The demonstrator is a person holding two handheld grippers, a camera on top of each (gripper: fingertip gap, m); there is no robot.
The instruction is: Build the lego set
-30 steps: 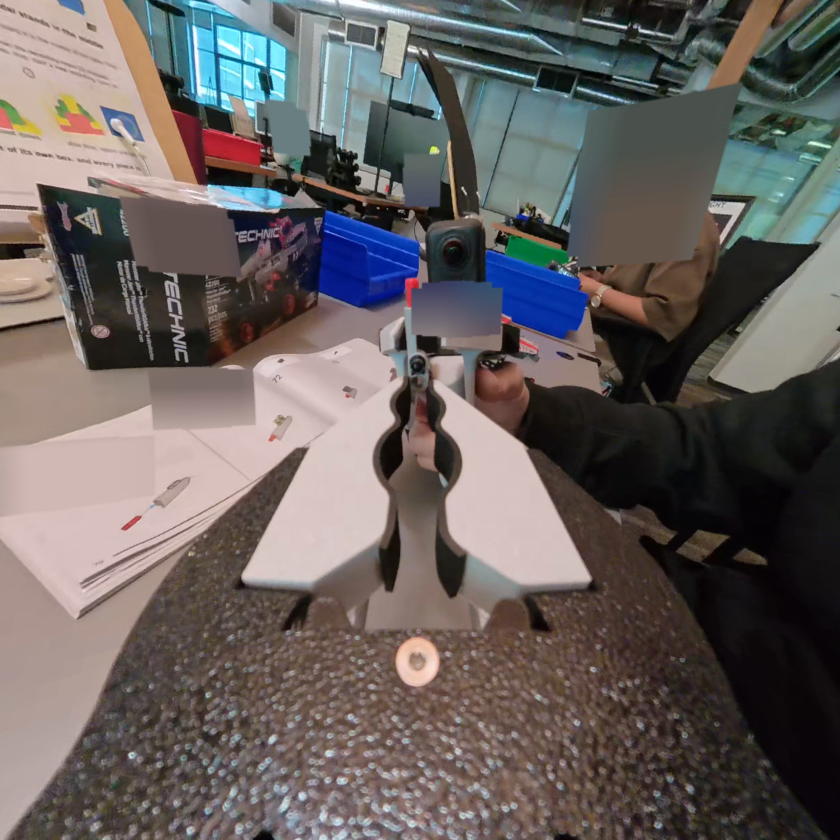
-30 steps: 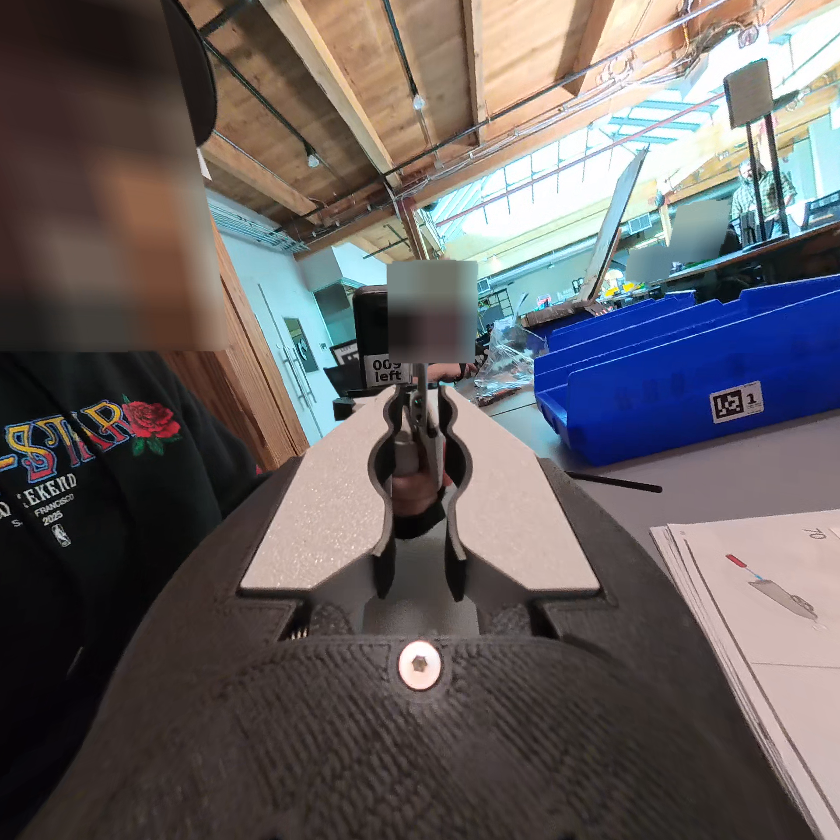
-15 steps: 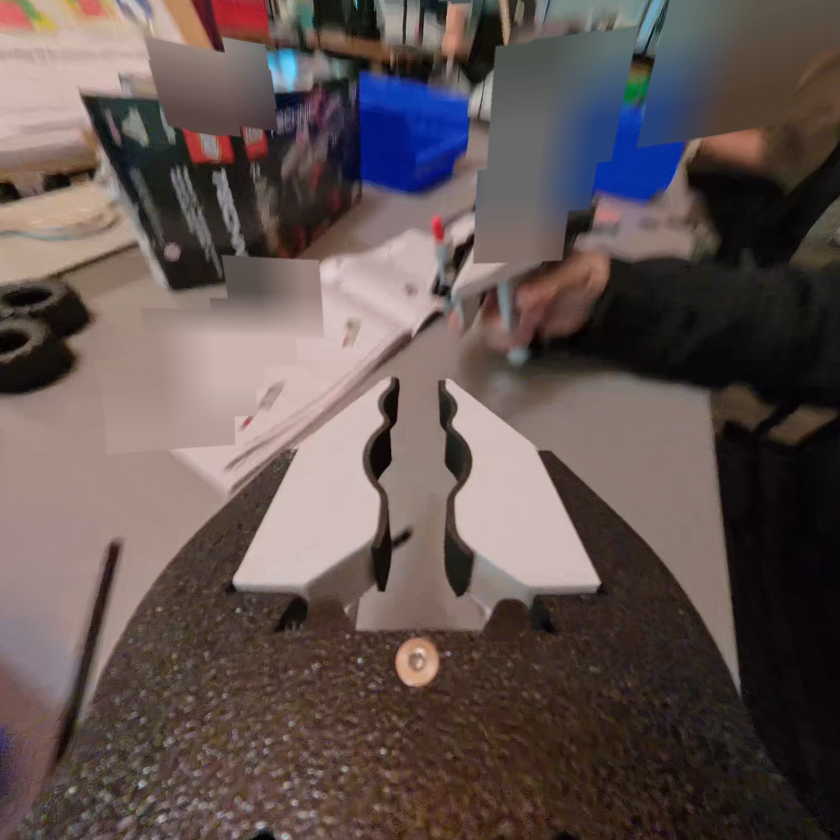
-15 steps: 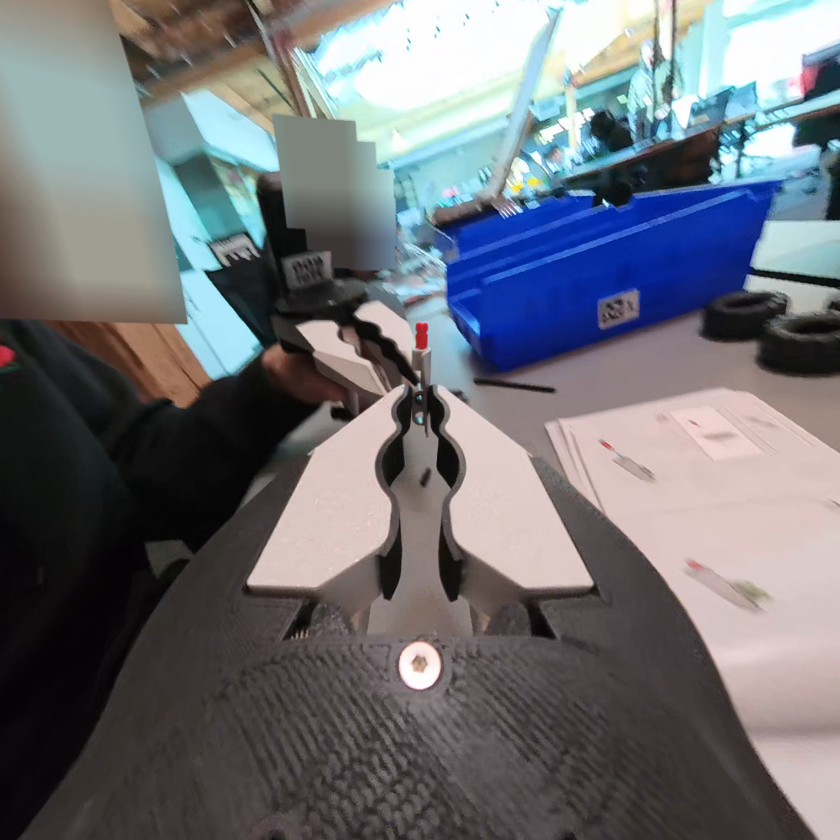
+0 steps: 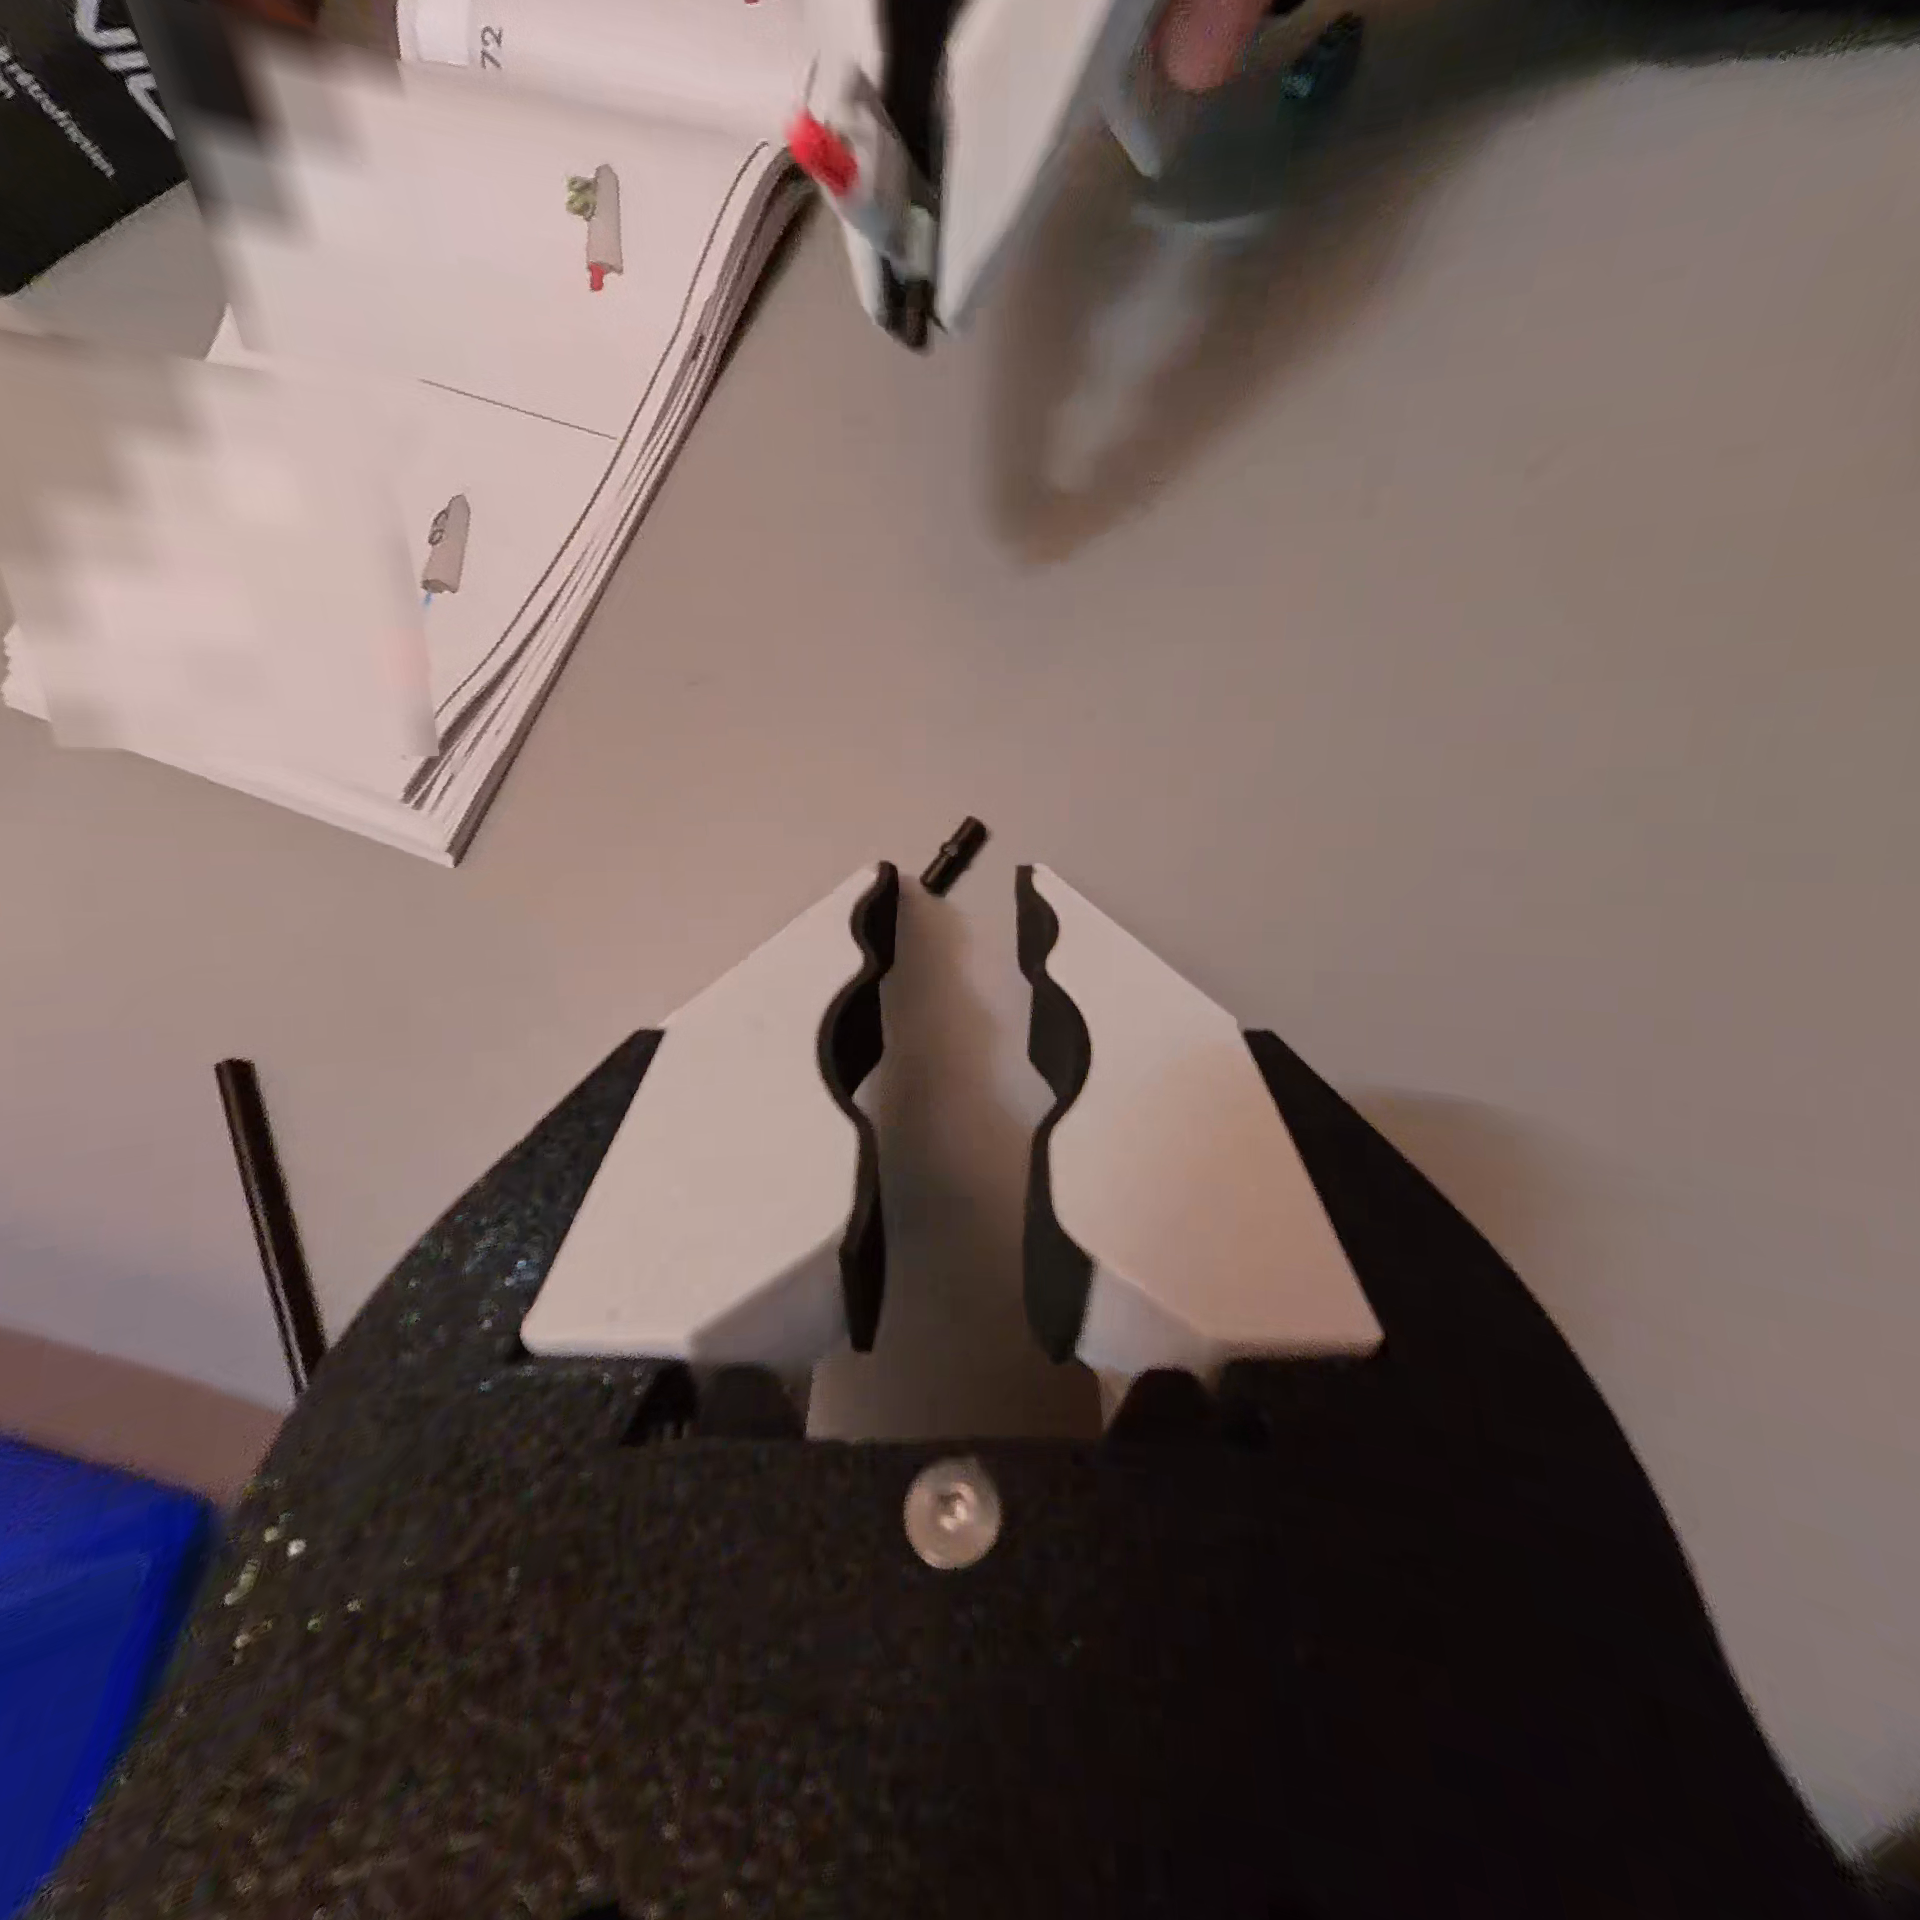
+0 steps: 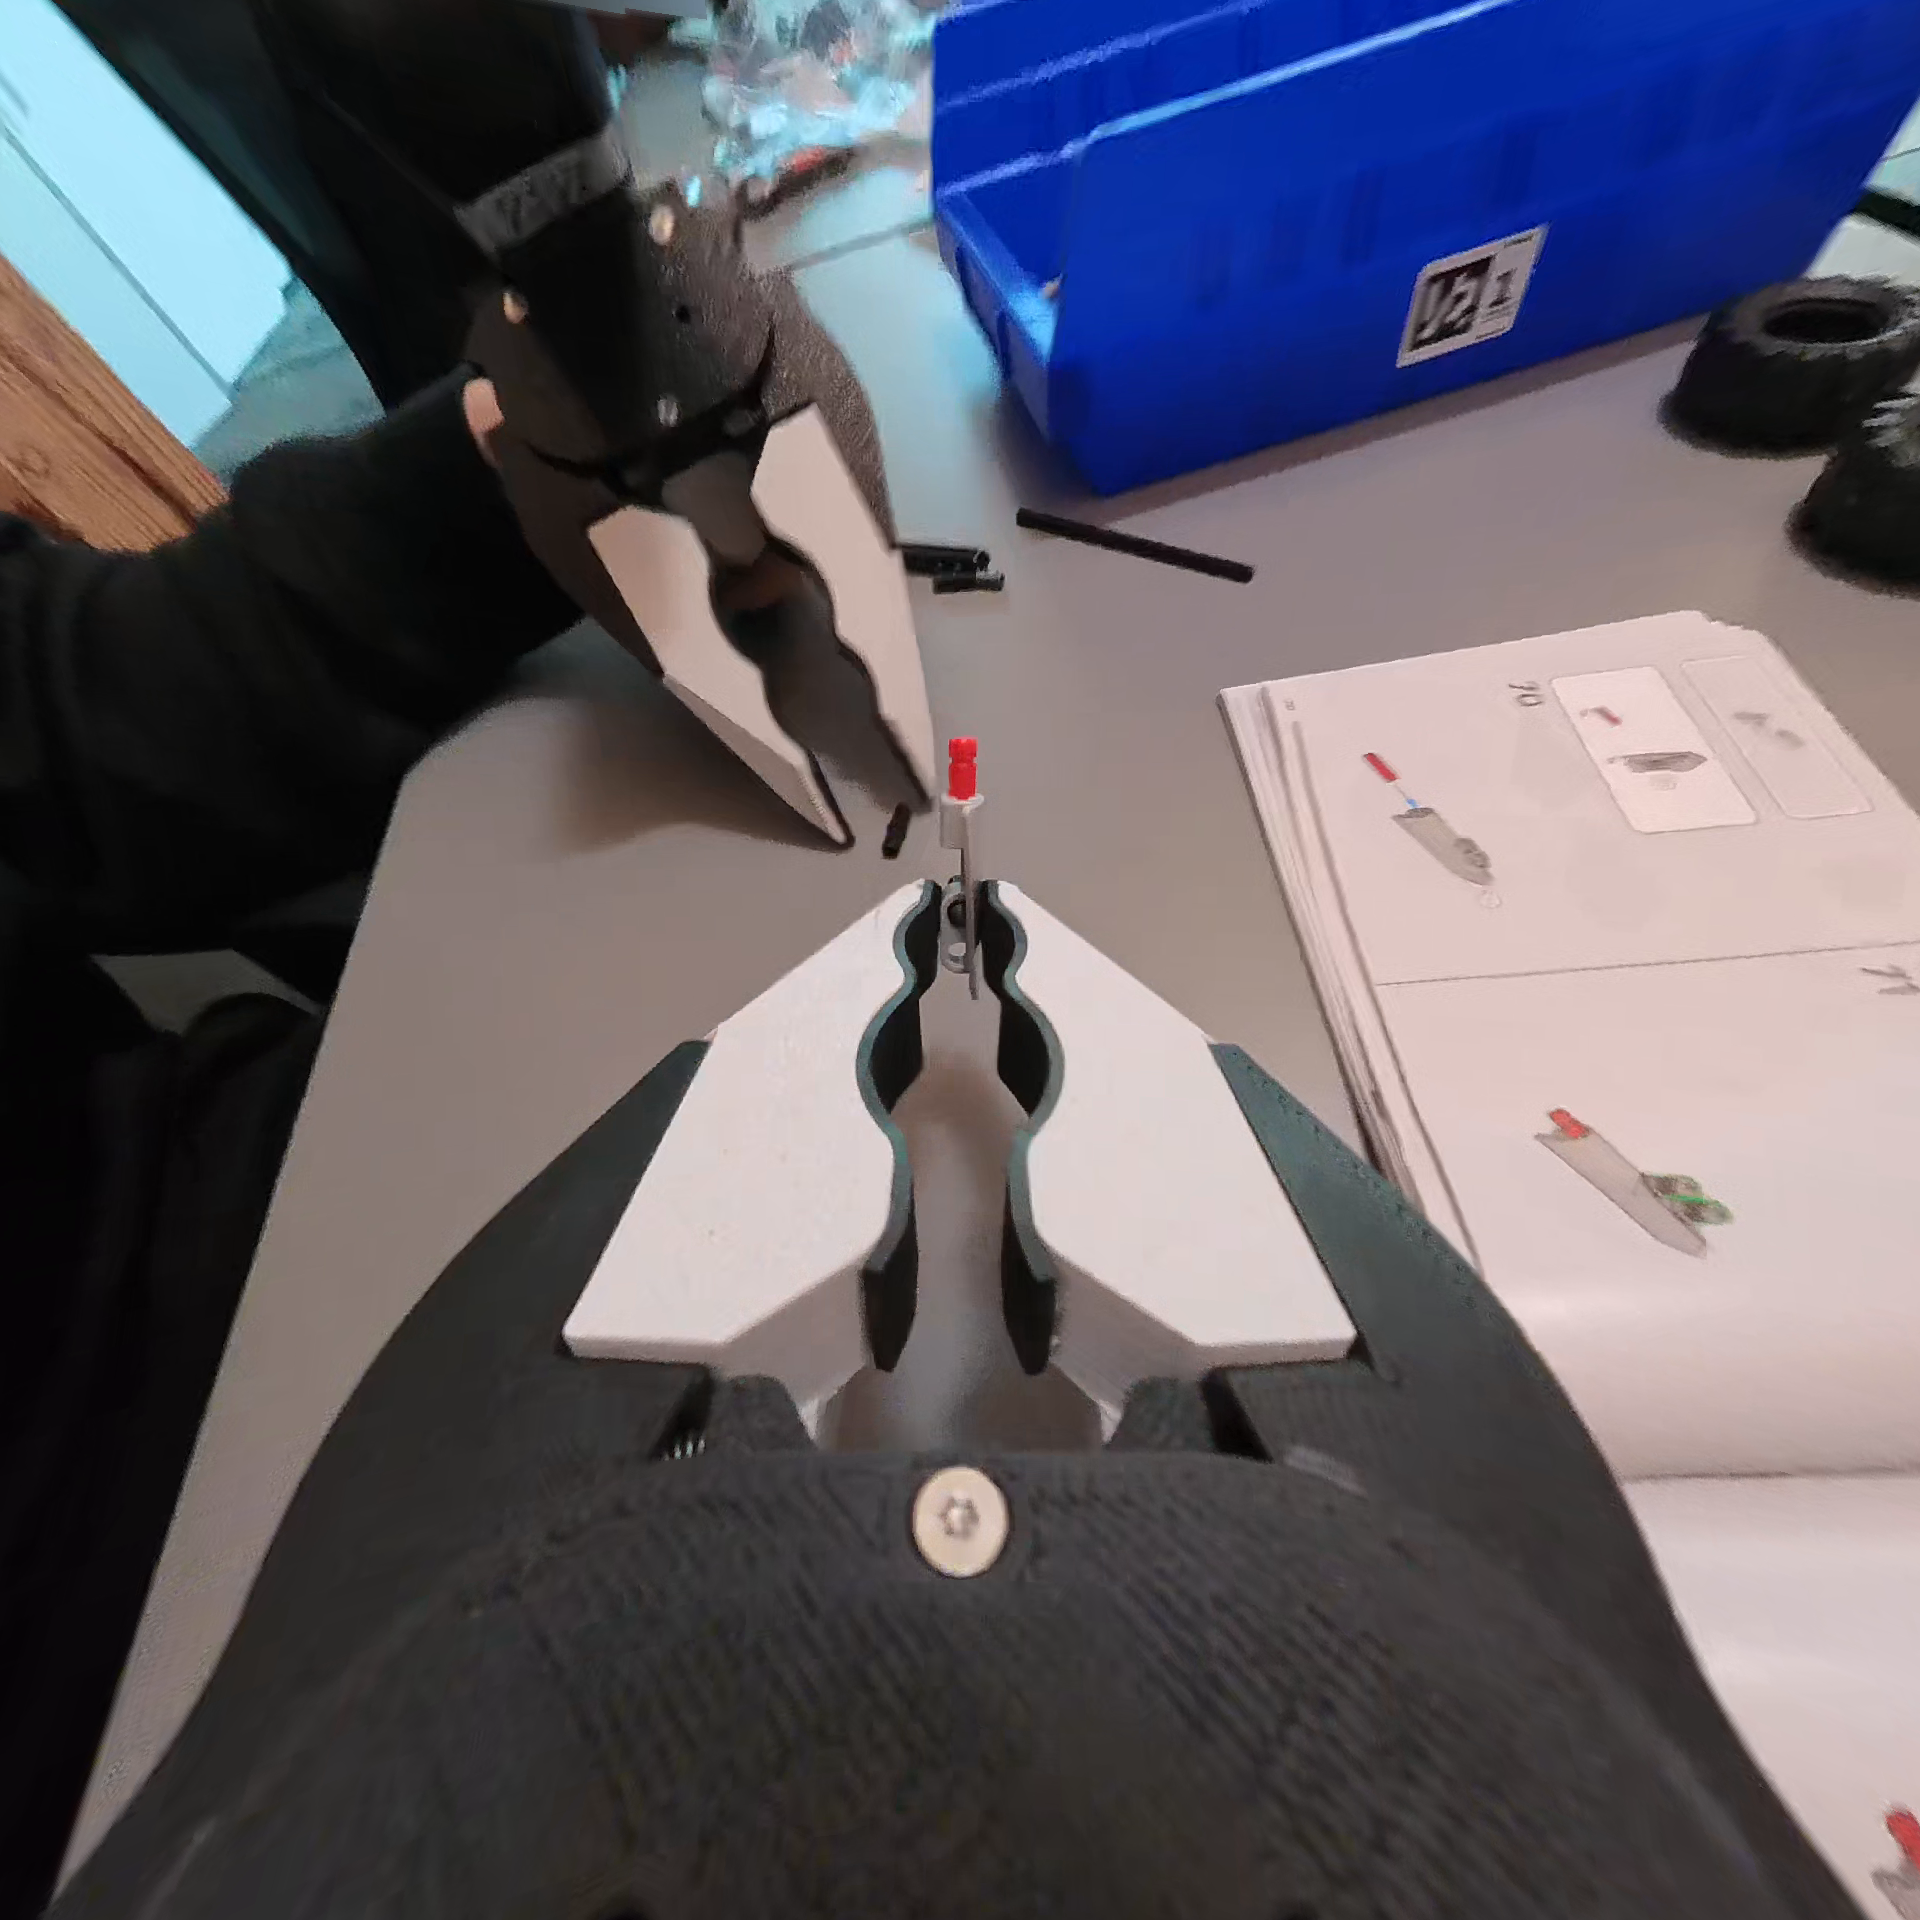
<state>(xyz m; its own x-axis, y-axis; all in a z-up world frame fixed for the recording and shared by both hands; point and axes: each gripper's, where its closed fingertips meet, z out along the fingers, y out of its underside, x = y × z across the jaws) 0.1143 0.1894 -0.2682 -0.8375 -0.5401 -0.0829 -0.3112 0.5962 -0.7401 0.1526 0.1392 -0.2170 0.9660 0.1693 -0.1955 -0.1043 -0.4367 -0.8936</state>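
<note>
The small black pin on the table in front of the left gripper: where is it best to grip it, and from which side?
Probably across its middle, coming down from above. The small black pin lies flat on the grey table, alone, just ahead of the open left gripper. It is short and round, so the fingers should close on its long sides, one on each; gripping it by the ends might make it slip out.

Grey tabletop [image 6: 582, 883] across most of both views, matte, evenly lit, soft shadows only. Far left in the right wrist view, a wood-grain panel [image 6: 73, 436] beside a pale bluish-white wall surface [image 6: 114, 239]. Far right, a blue plastic bin [image 6: 1351, 260] standing on the table. Another patch of blue [image 5: 83, 1621] at the near left corner of the left wrist view.
</note>
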